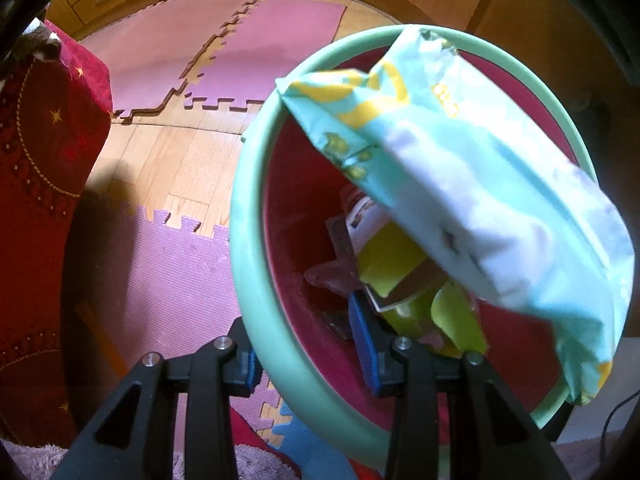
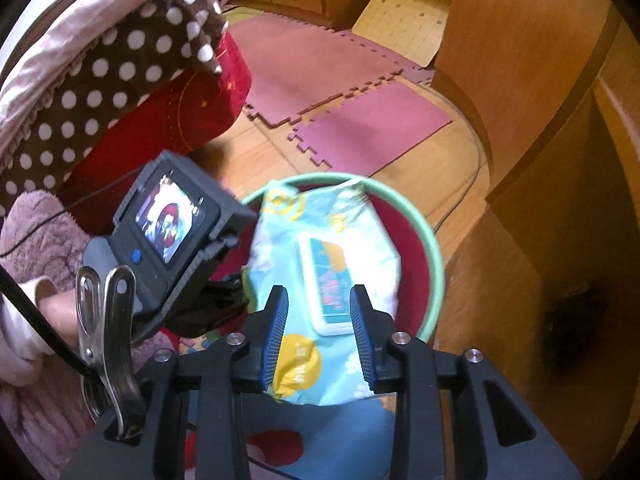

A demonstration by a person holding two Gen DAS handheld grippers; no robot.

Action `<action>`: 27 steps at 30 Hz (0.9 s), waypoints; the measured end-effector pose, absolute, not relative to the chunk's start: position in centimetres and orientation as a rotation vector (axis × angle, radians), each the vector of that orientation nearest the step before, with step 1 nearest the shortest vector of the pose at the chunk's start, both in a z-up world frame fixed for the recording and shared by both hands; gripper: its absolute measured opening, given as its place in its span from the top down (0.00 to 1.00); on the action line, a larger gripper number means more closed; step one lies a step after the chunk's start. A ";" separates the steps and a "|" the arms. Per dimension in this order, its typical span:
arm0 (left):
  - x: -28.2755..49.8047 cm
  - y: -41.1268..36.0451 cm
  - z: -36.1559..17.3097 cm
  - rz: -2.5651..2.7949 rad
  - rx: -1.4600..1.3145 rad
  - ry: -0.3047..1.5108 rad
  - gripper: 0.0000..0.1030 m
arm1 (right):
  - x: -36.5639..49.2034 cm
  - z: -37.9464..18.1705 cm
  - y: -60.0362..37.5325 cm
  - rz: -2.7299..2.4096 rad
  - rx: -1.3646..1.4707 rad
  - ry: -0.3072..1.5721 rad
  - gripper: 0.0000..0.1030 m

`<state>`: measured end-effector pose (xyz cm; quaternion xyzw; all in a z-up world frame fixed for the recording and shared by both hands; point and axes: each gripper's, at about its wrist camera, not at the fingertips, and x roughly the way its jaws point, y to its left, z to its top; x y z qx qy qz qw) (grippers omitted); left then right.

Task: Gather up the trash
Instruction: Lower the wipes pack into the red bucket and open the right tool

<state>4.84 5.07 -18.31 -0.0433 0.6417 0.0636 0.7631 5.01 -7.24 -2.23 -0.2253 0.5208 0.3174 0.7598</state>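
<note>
A light-blue and yellow wet-wipe pack (image 1: 480, 200) hangs blurred over the mouth of a bin with a green rim (image 1: 248, 200) and red inside. My left gripper (image 1: 308, 356) is shut on the near part of that rim, one pad outside and one inside. Yellow-green wrappers (image 1: 388, 264) and other scraps lie at the bottom. In the right wrist view the pack (image 2: 288, 240) sits just beyond my right gripper (image 2: 320, 332), whose blue pads stand apart from it, open, above the bin (image 2: 436, 264).
A red bedspread with gold stars (image 1: 40, 160) and a brown dotted blanket (image 2: 100, 80) are on the left. Pink foam mats (image 1: 280, 40) cover the wooden floor. Wooden cabinets (image 2: 520, 80) stand right. A hand (image 2: 52, 312) holds the left gripper's handle.
</note>
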 end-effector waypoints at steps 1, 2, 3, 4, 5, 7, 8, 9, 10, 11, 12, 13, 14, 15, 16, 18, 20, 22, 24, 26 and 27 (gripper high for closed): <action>4.8 5.1 -18.4 0.138 -0.098 1.398 0.61 | 5.2 -2.2 -7.2 0.679 -0.489 1.133 0.68; 4.8 5.2 -18.4 0.138 -0.101 1.400 0.62 | 5.5 -2.1 -7.3 0.668 -0.481 1.138 0.68; 4.8 5.1 -18.4 0.137 -0.104 1.402 0.62 | 5.9 -2.3 -7.3 0.654 -0.468 1.147 0.68; 4.8 5.1 -18.4 0.136 -0.105 1.401 0.62 | 6.3 -2.7 -7.4 0.640 -0.456 1.161 0.68; 4.8 5.1 -18.3 0.136 -0.105 1.402 0.62 | 6.6 -3.0 -7.3 0.632 -0.445 1.174 0.68; 4.7 5.2 -18.3 0.136 -0.109 1.403 0.62 | 7.3 -4.2 -7.4 0.605 -0.406 1.216 0.68; 4.7 5.1 -18.3 0.135 -0.110 1.404 0.62 | 7.6 -5.0 -7.4 0.598 -0.385 1.249 0.68; 4.7 5.2 -18.3 0.134 -0.113 1.405 0.62 | 7.7 -5.6 -7.3 0.597 -0.373 1.266 0.68; 4.7 5.4 -18.3 0.133 -0.116 1.406 0.62 | 7.8 -6.4 -7.2 0.591 -0.363 1.287 0.68; 4.6 5.3 -18.3 0.132 -0.118 1.407 0.62 | 7.8 -7.2 -7.1 0.586 -0.356 1.306 0.68; 4.6 5.4 -18.3 0.131 -0.119 1.407 0.62 | 7.8 -8.1 -7.0 0.577 -0.346 1.326 0.68; 4.6 5.4 -18.3 0.130 -0.121 1.407 0.62 | 7.8 -8.8 -7.0 0.571 -0.336 1.339 0.68; 4.6 5.4 -18.2 0.128 -0.123 1.408 0.62 | 7.7 -9.8 -6.9 0.563 -0.326 1.361 0.68; 4.8 6.0 -18.6 0.127 -0.126 1.408 0.62 | 7.6 -10.6 -6.9 0.562 -0.308 1.370 0.68; 4.8 6.0 -18.6 0.126 -0.127 1.408 0.62 | 7.5 -11.2 -6.9 0.560 -0.296 1.372 0.68; 4.8 6.0 -18.6 0.125 -0.131 1.410 0.62 | 7.4 -12.0 -6.8 0.563 -0.292 1.368 0.68; 4.8 6.1 -18.6 0.126 -0.134 1.411 0.62 | 7.4 -12.8 -6.8 0.568 -0.282 1.370 0.68; 4.8 6.1 -18.7 0.127 -0.139 1.413 0.62 | 7.5 -13.6 -6.9 0.569 -0.261 1.377 0.66; 4.8 6.1 -18.7 0.127 -0.138 1.414 0.62 | 7.7 -14.1 -7.3 0.565 -0.247 1.383 0.62; 4.9 5.9 -18.7 0.126 -0.138 1.412 0.62 | 8.0 -14.9 -8.1 0.556 -0.219 1.403 0.61; 4.9 5.9 -18.6 0.126 -0.136 1.412 0.62 | 8.2 -15.3 -8.2 0.553 -0.204 1.409 0.61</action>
